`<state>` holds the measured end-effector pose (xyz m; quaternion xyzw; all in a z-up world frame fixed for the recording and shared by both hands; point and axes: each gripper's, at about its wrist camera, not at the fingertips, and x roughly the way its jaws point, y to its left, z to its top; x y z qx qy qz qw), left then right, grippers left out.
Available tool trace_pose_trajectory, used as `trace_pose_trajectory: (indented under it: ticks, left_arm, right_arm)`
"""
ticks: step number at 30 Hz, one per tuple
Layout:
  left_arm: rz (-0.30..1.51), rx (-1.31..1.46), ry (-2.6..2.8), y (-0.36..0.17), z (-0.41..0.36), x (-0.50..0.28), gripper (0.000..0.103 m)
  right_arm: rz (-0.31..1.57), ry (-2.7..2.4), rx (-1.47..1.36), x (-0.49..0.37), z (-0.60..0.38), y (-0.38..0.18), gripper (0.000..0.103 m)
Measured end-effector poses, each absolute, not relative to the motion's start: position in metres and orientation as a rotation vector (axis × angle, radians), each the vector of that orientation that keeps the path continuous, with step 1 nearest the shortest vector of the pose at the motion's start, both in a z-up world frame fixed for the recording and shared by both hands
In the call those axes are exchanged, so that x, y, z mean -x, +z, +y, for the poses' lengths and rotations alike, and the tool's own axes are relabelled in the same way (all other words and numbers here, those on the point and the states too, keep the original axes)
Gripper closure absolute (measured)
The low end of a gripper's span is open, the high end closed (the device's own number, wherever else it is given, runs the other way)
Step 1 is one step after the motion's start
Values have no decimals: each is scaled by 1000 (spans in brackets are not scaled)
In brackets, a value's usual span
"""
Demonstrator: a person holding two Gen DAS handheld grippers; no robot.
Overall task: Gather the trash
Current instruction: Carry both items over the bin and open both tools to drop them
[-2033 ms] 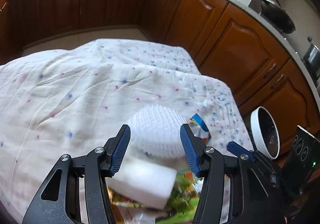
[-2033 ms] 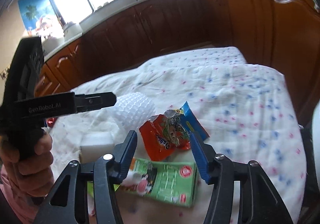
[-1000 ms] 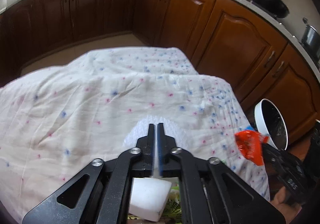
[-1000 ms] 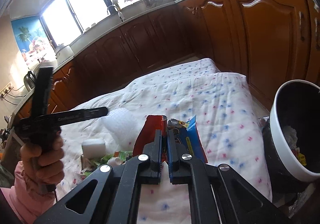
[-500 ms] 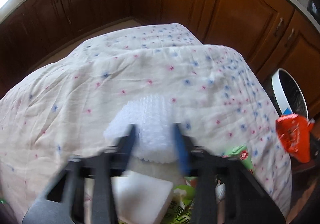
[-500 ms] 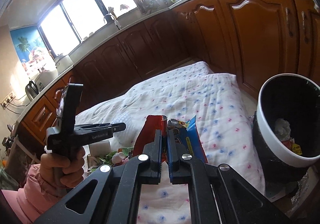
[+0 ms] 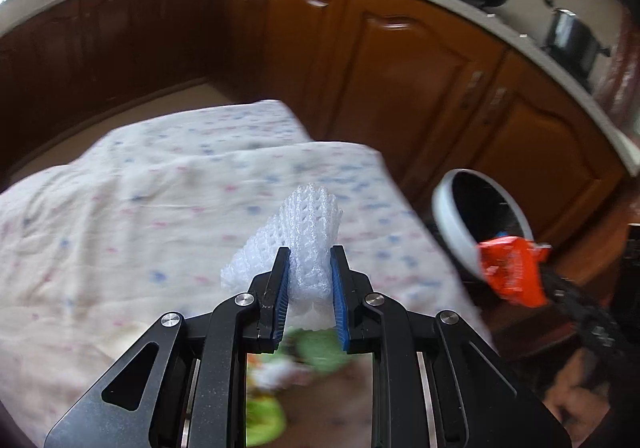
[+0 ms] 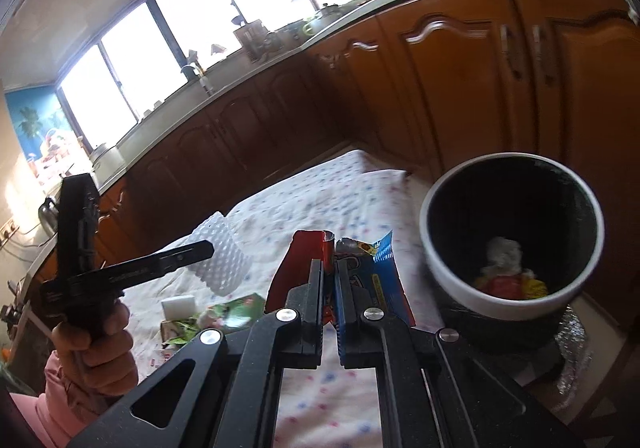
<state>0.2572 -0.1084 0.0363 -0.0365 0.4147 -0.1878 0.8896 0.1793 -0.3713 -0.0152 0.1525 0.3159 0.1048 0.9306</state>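
My left gripper (image 7: 310, 250) has its blue pads pressed into a white foam net (image 7: 308, 216) and holds it clear of the cloth; its jaws are closing. The right wrist view shows that gripper (image 8: 208, 246) from the side in a hand, with the net (image 8: 224, 264) at its tip. My right gripper (image 8: 328, 262) is shut on a red and blue snack wrapper (image 8: 300, 256). It hangs just left of the white-rimmed black bin (image 8: 440, 260), which holds some trash. In the left wrist view the wrapper (image 7: 512, 272) hangs in front of the bin (image 7: 452, 216).
A white foam block (image 8: 178, 304) and green wrappers (image 8: 236, 308) lie on the dotted white cloth (image 8: 320, 200) over the table. Brown kitchen cabinets (image 8: 460, 88) curve round behind the table and bin. The bin stands on the floor past the table's right edge.
The left gripper has taken hold of the foam net and lifted it off the cloth. The right gripper has carried the wrapper to the right, close to the bin.
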Motion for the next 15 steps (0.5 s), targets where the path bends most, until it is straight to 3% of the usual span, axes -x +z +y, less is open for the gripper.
trace_pose_trajectory:
  ticks: [15]
  left_arm:
    - [877,17,-592,43,-216,-232,85]
  right_arm:
    - [619,93,-377,-157,-444,-13,98]
